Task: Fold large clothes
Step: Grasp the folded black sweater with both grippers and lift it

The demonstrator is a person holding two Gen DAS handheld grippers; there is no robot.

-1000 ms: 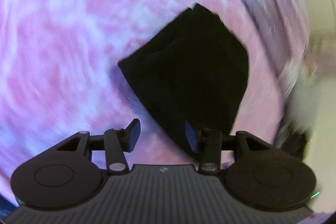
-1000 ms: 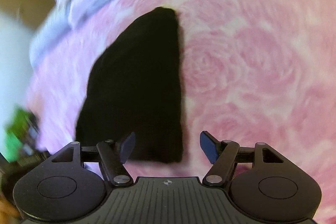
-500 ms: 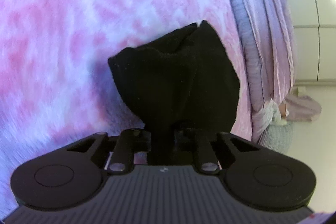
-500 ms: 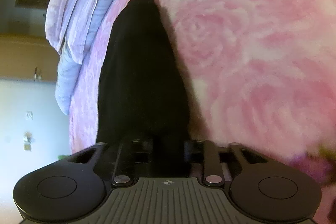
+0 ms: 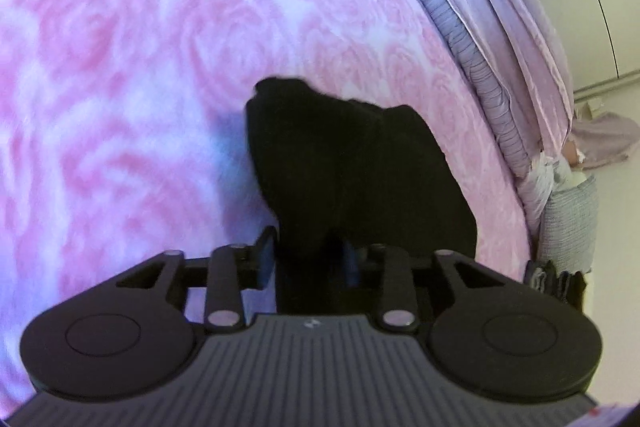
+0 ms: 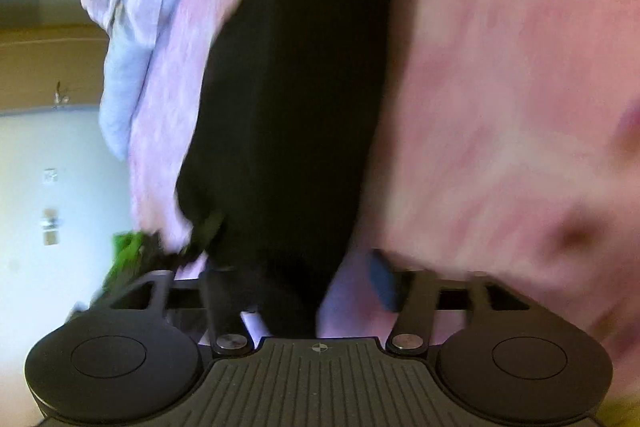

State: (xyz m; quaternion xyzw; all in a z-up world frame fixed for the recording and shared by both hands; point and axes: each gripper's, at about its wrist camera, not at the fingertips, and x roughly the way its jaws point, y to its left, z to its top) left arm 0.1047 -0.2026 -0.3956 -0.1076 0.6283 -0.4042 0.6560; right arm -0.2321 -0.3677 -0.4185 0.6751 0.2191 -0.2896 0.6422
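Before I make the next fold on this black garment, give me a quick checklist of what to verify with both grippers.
1. Left gripper grip on the black garment: ok, its fingers are closed on the fabric.
2. Right gripper grip: not ok, the jaws stand apart and one pad is clear of the fabric.
3. Garment smooth: not ok, it looks bunched near the left gripper.
4. Space on the pink blanket to lay the fold: ok, there is bare blanket beside the garment.
5. Right wrist view sharp enough to aim: not ok, it is blurred.
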